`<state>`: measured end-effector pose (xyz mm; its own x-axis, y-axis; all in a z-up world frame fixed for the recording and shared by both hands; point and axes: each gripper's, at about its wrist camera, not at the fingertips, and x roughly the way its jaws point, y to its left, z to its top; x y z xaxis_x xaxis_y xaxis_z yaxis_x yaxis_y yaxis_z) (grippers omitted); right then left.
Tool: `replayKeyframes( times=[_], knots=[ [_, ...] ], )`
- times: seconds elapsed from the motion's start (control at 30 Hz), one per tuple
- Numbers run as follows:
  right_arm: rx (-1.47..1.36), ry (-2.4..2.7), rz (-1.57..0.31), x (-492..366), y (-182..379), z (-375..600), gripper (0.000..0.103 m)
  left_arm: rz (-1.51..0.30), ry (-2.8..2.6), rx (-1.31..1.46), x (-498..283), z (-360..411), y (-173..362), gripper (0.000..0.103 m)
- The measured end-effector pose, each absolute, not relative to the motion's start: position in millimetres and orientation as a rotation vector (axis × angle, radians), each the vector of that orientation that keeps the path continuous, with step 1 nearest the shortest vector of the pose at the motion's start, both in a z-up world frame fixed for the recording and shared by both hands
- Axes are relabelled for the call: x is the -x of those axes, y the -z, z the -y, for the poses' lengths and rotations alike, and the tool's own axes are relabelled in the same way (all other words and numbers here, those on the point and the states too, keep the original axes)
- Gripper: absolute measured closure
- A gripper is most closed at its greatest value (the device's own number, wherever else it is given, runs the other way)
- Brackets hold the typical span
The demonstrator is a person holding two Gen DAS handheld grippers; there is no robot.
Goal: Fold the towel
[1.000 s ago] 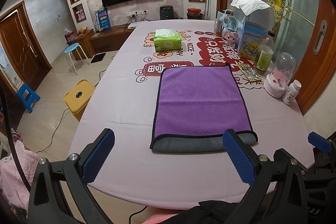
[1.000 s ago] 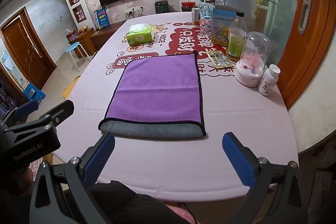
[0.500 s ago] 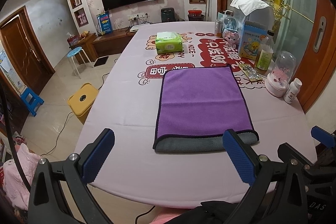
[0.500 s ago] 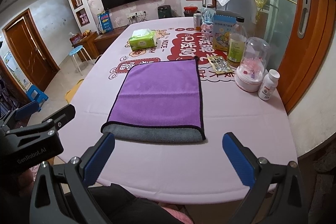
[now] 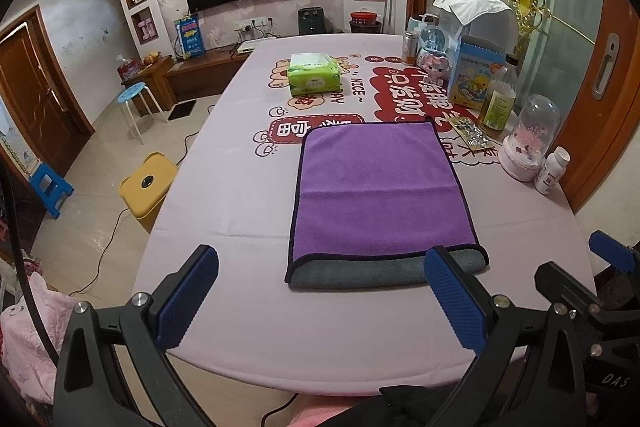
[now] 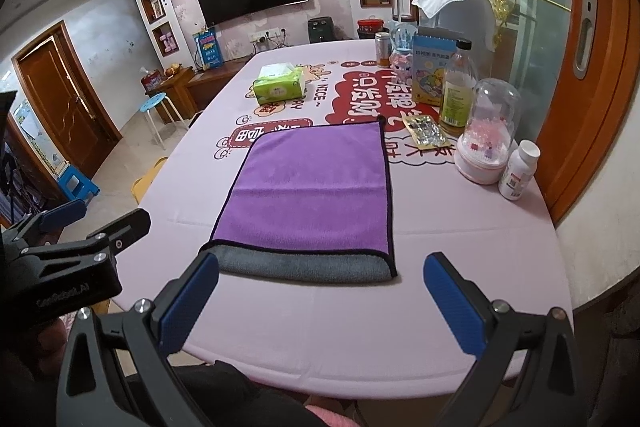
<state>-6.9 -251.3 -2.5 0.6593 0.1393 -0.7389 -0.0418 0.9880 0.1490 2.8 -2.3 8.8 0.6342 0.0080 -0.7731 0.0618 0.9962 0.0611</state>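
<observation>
A purple towel [image 5: 380, 187] with a dark hem lies flat on the pink tablecloth [image 5: 224, 195]; its grey underside shows as a strip along the near edge [image 5: 360, 273]. It also shows in the right wrist view [image 6: 312, 195]. My left gripper [image 5: 320, 297] is open and empty, above the table's near edge, short of the towel's near edge. My right gripper [image 6: 320, 297] is open and empty, also near the front edge, short of the towel. The left gripper's body shows at the left of the right wrist view [image 6: 64, 251].
A green tissue pack [image 5: 314, 79] lies beyond the towel. Along the right side stand a glass-domed ornament [image 5: 530, 143], a white pill bottle [image 5: 552, 171], a glass bottle [image 5: 498, 99], a blue box [image 5: 474, 79] and a foil blister pack [image 5: 470, 137]. A yellow stool [image 5: 148, 183] stands on the floor at left.
Both grippers have drawn back and risen slightly from the towel; the towel looks a little farther away. The towel has not moved. Both grippers stay open.
</observation>
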Motion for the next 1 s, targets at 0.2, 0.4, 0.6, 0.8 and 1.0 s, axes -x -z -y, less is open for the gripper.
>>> replayKeyframes(
  times=[0.2, 0.4, 0.6, 0.8, 1.0],
  knots=[
    [-0.132, -0.131, -0.833, -4.1, 2.0, 257.5, 0.001, -0.912, 0.048, -0.09, -20.8, -2.1, 3.1, 0.001],
    [-0.14, -0.126, -0.856, -21.8, 11.2, 266.6, 0.001, -0.953, 0.071, -0.093, -42.0, -11.6, 20.6, 0.001],
    [-0.118, -0.114, -0.854, -36.6, 29.2, 275.5, 0.001, -0.995, 0.111, -0.14, -63.3, -21.0, 45.3, 0.001],
    [-0.047, -0.126, -0.852, -47.7, 53.6, 280.3, 0.001, -1.045, 0.139, -0.158, -79.4, -31.1, 74.6, 0.001],
    [0.023, -0.148, -0.851, -53.4, 77.9, 277.7, 0.001, -1.094, 0.163, -0.142, -95.7, -40.6, 101.1, 0.001]
  ],
)
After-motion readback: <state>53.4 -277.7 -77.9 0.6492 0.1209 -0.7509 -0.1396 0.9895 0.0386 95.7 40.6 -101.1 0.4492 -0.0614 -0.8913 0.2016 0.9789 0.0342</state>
